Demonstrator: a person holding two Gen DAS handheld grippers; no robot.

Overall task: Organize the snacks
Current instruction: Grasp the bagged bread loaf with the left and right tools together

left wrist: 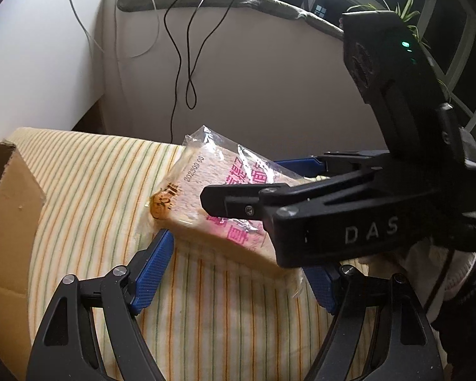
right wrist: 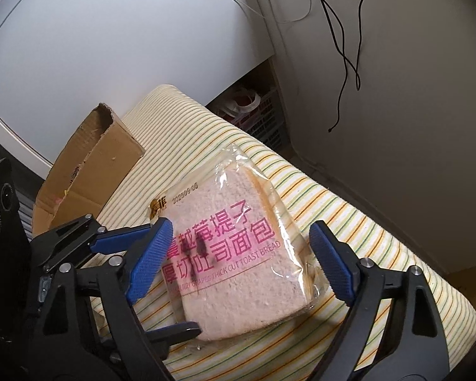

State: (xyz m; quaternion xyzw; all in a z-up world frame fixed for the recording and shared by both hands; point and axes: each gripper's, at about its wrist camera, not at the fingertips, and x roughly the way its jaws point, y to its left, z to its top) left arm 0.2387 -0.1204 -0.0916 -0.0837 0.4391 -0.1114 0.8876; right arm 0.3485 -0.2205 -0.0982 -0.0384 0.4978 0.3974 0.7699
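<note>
A clear packet of thick-cut toast bread with pink lettering (right wrist: pixel 234 244) lies on a striped cloth (right wrist: pixel 349 209). My right gripper (right wrist: pixel 238 260) is open, its blue pads (right wrist: pixel 152 260) on either side of the packet, not pressing it. In the left wrist view the packet (left wrist: pixel 206 197) lies ahead of my left gripper (left wrist: pixel 238 270), which is open with blue pads (left wrist: pixel 152 273) wide apart just short of the packet. The right gripper (left wrist: pixel 301 197) reaches over the packet from the right in that view.
An open cardboard box (right wrist: pixel 89 171) stands at the left on the striped cloth, also seen in the left wrist view (left wrist: pixel 9 209). A beige wall with hanging black cables (left wrist: pixel 187 63) is behind. A pink basket (right wrist: pixel 260 114) sits on the floor beyond.
</note>
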